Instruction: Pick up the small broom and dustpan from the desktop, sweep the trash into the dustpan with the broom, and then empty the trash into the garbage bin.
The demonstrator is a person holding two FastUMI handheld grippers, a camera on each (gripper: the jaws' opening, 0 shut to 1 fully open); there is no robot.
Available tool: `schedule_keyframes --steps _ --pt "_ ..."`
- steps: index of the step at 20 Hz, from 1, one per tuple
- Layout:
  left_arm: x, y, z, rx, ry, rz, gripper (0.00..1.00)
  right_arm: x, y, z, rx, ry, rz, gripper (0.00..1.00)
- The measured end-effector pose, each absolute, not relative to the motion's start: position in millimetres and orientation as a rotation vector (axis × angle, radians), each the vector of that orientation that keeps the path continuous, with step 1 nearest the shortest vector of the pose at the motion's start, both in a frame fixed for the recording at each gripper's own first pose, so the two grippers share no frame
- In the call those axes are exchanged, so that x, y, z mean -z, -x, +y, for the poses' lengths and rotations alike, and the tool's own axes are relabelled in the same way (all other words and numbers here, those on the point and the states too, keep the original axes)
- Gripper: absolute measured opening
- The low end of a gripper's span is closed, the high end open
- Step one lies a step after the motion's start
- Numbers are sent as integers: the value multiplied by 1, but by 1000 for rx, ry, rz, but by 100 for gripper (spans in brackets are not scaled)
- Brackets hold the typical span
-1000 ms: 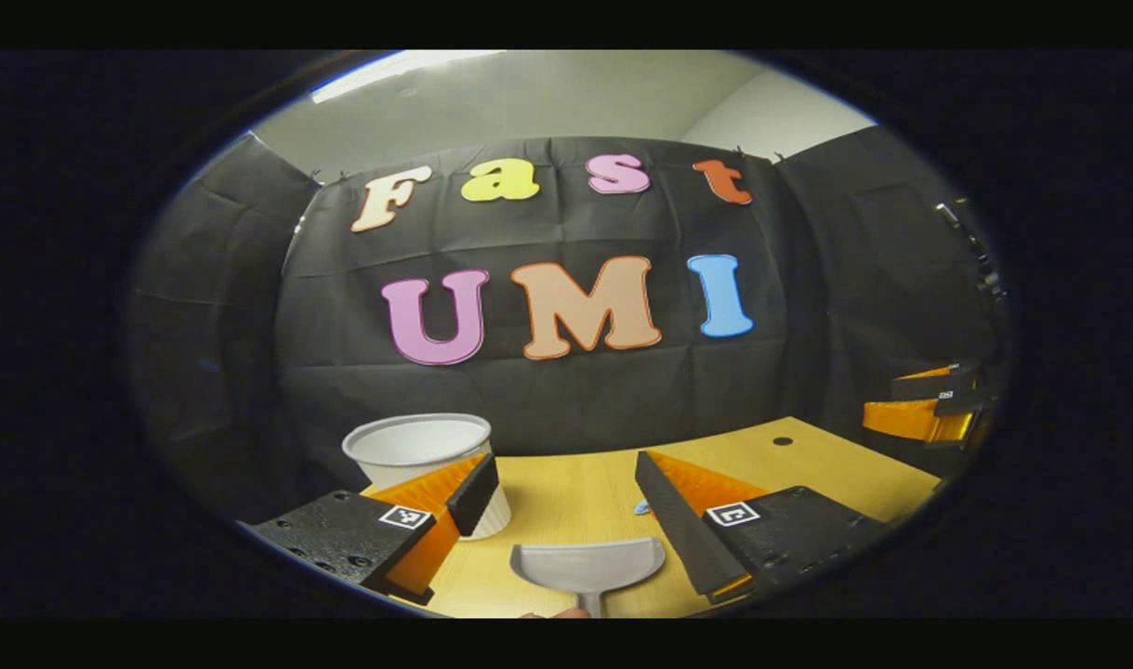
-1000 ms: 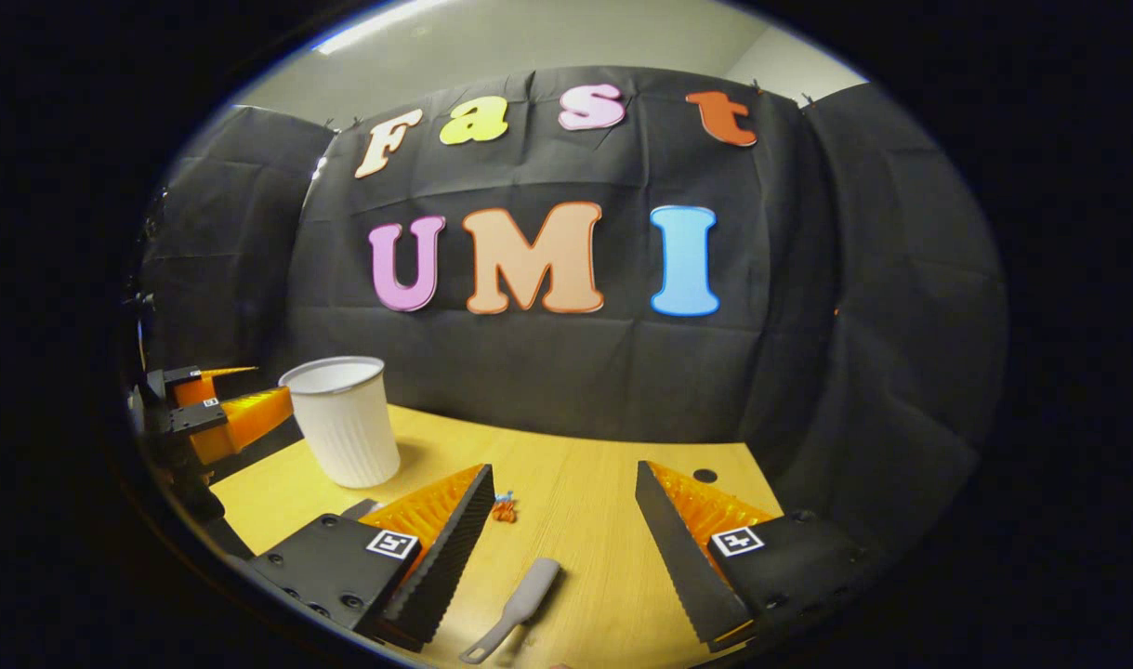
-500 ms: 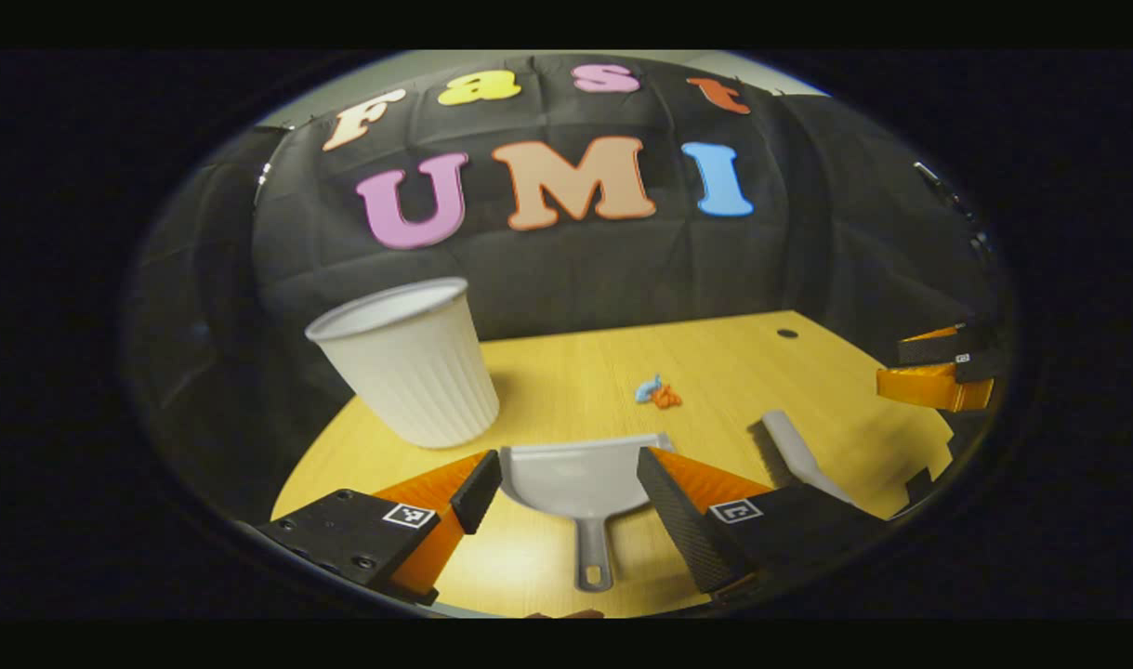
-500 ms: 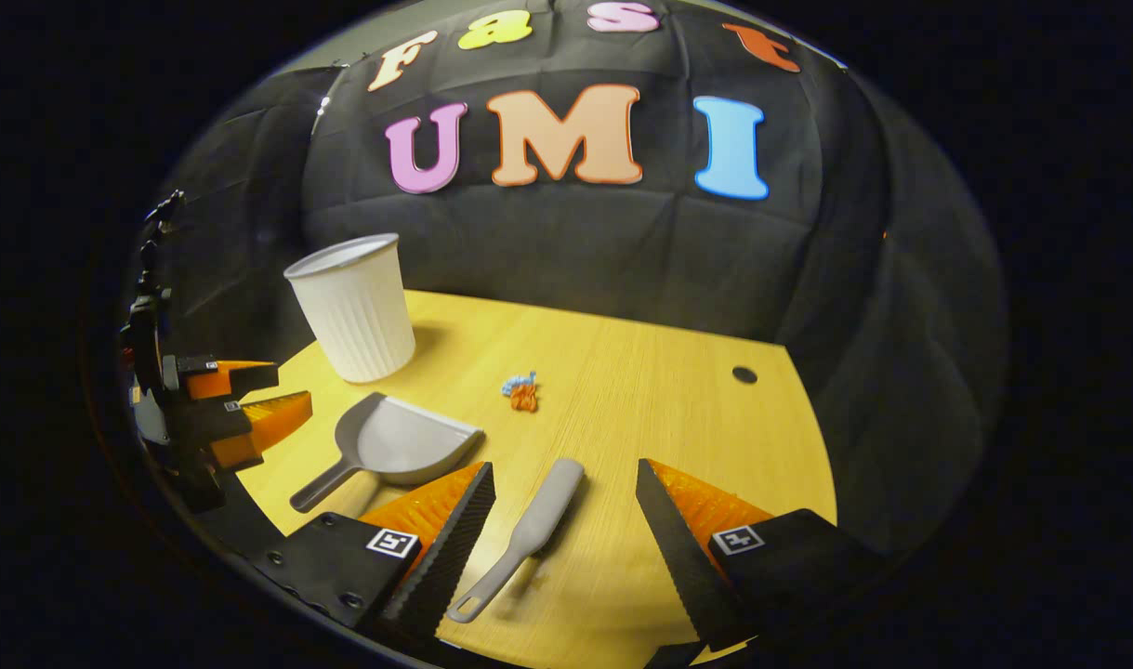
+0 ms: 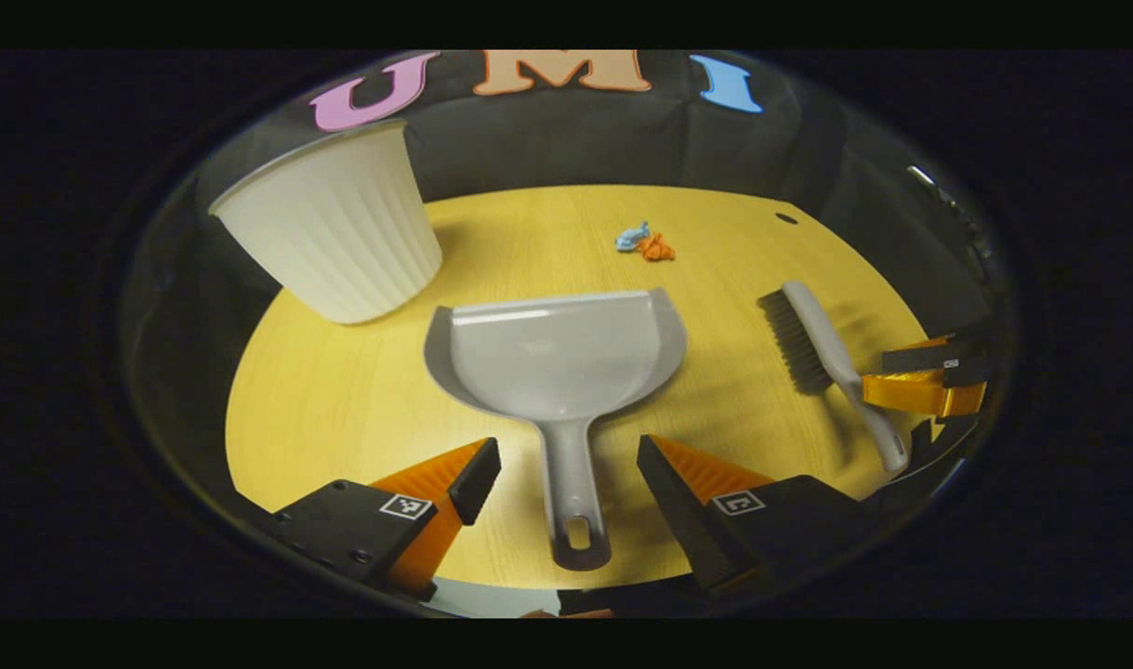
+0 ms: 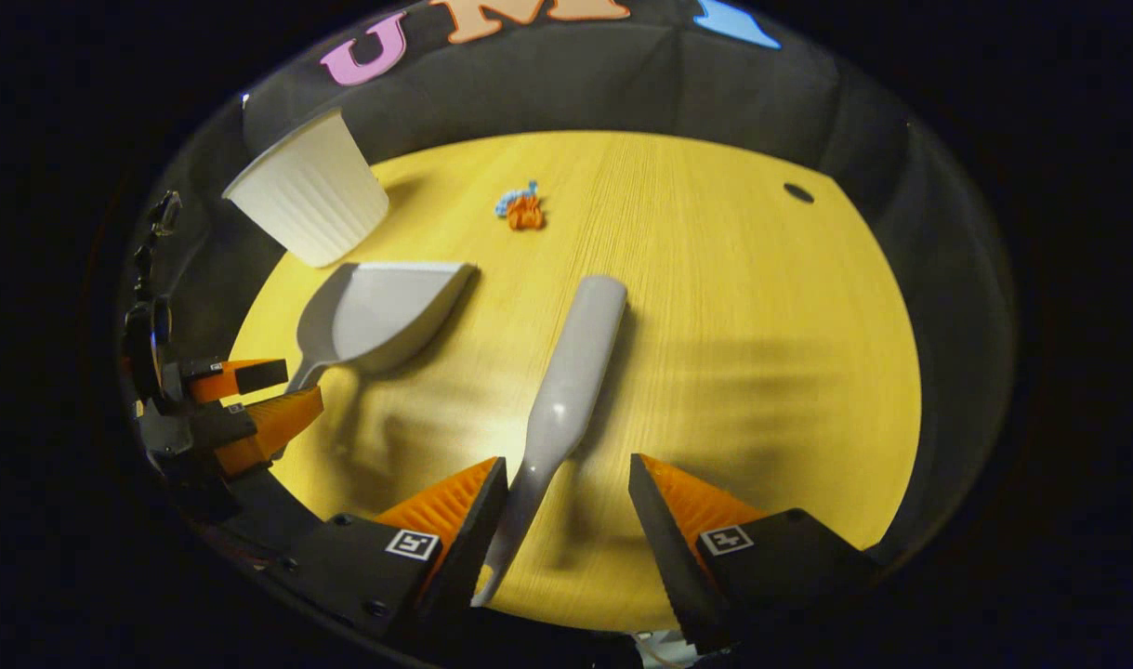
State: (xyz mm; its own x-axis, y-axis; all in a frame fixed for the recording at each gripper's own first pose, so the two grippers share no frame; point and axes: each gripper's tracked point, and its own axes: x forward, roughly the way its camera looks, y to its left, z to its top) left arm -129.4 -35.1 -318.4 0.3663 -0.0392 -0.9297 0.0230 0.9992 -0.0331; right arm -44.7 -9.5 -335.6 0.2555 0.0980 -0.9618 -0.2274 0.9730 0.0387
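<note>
A grey dustpan (image 5: 559, 355) lies flat on the yellow desk (image 5: 343, 409), handle toward me. My left gripper (image 5: 566, 460) hovers open above that handle, a finger on each side, not touching it. The same dustpan (image 6: 380, 311) lies left of the grey broom (image 6: 571, 372) in the right gripper view. My right gripper (image 6: 564, 478) stands open over the broom's thin handle, which runs close by the left finger. The broom (image 5: 817, 339) lies bristles-left in the left gripper view. A small blue and orange trash scrap (image 5: 645, 243) sits farther back, also trash (image 6: 521, 209). A white ribbed bin (image 5: 329, 228) stands at the back left.
The bin (image 6: 308, 190) stands close behind the dustpan's mouth. A small dark hole (image 6: 797, 192) marks the desk at the far right. The other gripper (image 5: 928, 381) hangs over the broom's handle at the right; the left gripper (image 6: 241, 409) shows at the desk's left edge.
Both grippers have tilted down and come closer to the desk. The dustpan handle now lies between my left fingers, and the broom handle between my right fingers. Both stay open.
</note>
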Motion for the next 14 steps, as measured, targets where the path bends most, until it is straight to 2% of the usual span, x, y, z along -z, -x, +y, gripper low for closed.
schedule_keyframes --steps 3,4,6,9,11,12,13,14 --pt "319 137 -32 48 21 1264 97 353 47 -10 -224 168 1381 80" --pt "321 137 -33 54 20 1287 93 357 46 -11 -222 188 1405 78" --pt "331 138 -36 66 16 1330 94 365 44 -6 -234 208 1441 71" --pt "339 138 -34 79 0 1368 93 368 37 -2 -244 241 1467 72" --pt "342 135 -37 92 4 1374 93 372 34 -1 -249 259 1480 66" --pt "344 133 -36 100 3 1379 90 372 29 -4 -237 270 1473 53" --pt "347 135 -37 108 5 1390 81 376 25 -8 -228 284 1463 41" --pt "347 134 -37 106 2 1394 59 376 22 -5 -246 286 1452 29"
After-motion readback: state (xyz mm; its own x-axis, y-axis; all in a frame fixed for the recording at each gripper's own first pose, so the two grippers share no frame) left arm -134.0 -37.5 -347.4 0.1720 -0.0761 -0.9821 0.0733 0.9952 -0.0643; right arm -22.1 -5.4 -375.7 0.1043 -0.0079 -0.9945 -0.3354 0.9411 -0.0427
